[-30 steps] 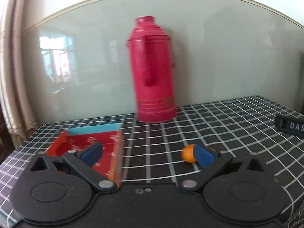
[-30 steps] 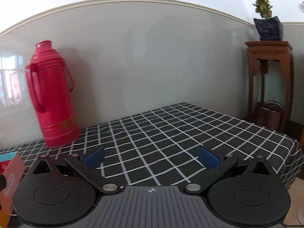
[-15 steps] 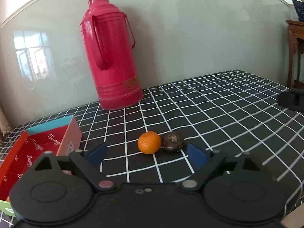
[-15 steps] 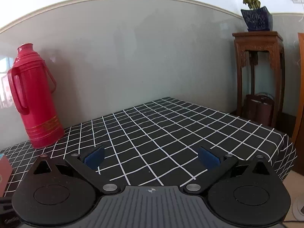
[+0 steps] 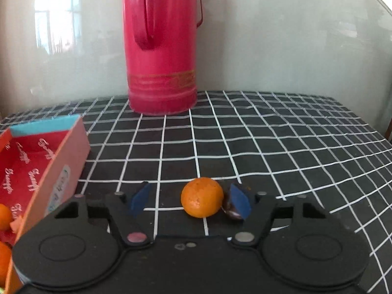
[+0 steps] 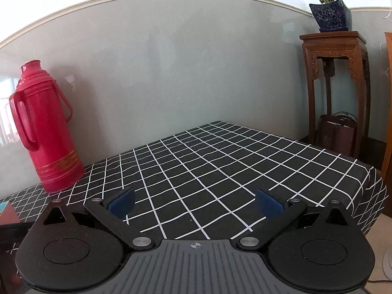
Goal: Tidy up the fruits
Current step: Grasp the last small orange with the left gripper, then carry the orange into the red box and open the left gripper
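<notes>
In the left wrist view an orange tangerine [image 5: 202,197] lies on the black checked tablecloth [image 5: 269,147], between my left gripper's [image 5: 189,199] open jaws and close to the right pad. A dark brown round fruit [image 5: 230,209] touches its right side, half hidden behind that pad. An open red box [image 5: 63,156] stands at the left with orange fruits [image 5: 5,216] in its near end. My right gripper [image 6: 196,203] is open and empty, low over bare cloth.
A tall red thermos [image 5: 160,46] stands at the back of the table against the wall; it also shows in the right wrist view [image 6: 45,132]. A wooden stand [image 6: 335,93] with a potted plant [image 6: 328,9] is beyond the table's right edge.
My left gripper has swung from the box toward the tangerine and moved closer, so the fruit now sits between its jaws. The right gripper has shifted only slightly.
</notes>
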Demonstrator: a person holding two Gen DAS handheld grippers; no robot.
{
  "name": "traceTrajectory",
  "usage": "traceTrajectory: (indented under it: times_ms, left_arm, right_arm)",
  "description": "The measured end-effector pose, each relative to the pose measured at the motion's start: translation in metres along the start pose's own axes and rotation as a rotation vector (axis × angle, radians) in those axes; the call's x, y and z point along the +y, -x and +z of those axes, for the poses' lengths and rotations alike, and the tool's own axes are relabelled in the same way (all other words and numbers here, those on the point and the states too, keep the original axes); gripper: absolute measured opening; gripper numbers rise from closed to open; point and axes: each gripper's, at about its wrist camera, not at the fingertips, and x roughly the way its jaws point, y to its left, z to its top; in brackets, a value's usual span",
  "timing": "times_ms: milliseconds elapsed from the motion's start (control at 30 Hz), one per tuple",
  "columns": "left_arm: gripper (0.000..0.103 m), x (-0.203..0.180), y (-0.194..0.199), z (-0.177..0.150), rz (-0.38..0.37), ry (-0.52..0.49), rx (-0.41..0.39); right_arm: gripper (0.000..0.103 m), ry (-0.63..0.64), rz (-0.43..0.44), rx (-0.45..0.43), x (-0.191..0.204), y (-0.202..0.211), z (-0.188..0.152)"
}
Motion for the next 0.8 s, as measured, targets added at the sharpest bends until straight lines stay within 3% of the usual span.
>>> traceTrajectory:
  times_ms: [133,200,233,600,800]
  left_arm:
    - [0.047,0.007,-0.004,0.002,-0.032,0.051,0.007]
    - [0.033,0.008,-0.004,0.001,-0.06,0.065,0.009]
    - [0.03,0.007,-0.004,0.0,-0.068,0.06,0.007]
    - [0.035,0.016,-0.012,0.0,-0.091,0.133,0.009]
    - [0.028,0.013,-0.006,-0.004,-0.077,0.122,-0.004]
  right_arm:
    - [0.103,-0.005,0.002,0.001,0.0,-0.001,-0.001]
    - [0.103,-0.01,0.003,0.005,0.0,-0.001,0.0]
    - [0.103,-0.013,0.007,0.007,0.0,-0.002,0.0]
    - [0.103,-0.019,0.015,0.003,0.002,-0.001,-0.001]
    - [0.103,-0.02,0.018,-0.01,0.003,0.001,-0.001]
